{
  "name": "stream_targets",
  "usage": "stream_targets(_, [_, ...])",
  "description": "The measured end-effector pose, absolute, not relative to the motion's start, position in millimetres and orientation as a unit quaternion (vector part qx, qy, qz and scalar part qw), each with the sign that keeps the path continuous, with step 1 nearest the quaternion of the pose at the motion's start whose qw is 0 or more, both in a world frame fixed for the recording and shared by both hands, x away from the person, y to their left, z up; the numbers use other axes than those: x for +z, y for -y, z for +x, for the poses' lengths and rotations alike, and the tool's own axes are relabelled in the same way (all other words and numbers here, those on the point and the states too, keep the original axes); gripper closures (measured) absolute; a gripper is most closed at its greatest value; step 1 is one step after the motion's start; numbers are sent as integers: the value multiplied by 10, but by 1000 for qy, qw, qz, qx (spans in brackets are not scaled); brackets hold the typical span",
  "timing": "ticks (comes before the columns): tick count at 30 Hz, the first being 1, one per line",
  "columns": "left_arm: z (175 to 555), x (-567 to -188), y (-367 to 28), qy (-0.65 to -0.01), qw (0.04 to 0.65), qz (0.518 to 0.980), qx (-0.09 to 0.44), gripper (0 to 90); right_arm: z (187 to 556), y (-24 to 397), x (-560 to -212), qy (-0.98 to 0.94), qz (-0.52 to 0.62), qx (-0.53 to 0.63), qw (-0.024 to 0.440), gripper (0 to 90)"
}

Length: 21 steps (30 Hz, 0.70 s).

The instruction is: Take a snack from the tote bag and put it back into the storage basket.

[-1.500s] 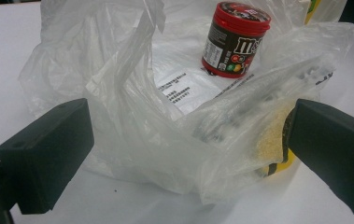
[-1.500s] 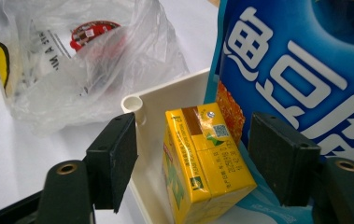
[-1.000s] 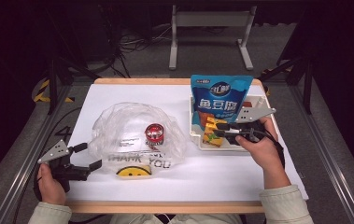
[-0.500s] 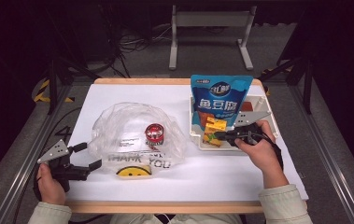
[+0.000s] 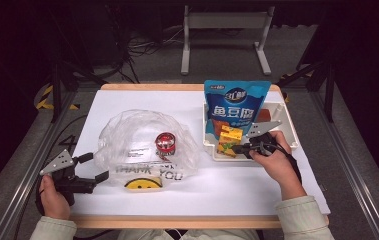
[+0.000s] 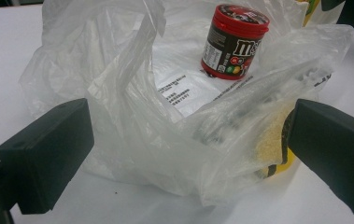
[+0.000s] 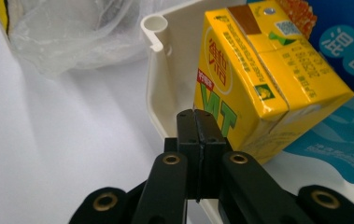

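Yellow drink carton [image 7: 258, 79] sits tilted in the white bin [image 5: 289, 131] right of frame centre, and the right gripper [image 7: 198, 122], jaws shut empty against its near face, may shove it aside, while the left gripper [image 6: 184, 140] gapes around the plastic bag [image 6: 165, 116].

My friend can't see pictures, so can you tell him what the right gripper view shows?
The right gripper, its two black jaws pressed shut with nothing between them, points at a tilted yellow drink carton inside a white plastic tray. A blue snack pouch lies behind and beneath the carton, and a clear plastic bag sits on the white table.
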<state>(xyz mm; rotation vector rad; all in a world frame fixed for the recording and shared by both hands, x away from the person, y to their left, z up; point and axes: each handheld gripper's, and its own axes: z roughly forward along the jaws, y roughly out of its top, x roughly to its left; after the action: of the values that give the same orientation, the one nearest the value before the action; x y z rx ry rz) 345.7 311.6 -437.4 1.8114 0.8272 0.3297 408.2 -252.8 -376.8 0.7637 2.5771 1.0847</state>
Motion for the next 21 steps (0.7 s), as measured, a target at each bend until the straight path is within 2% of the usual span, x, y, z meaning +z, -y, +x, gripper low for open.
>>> stream_targets(21, [3462,-4372,-3119,-345,533,760,139,12,4150,2562,-3921,-889,289,331,129,899])
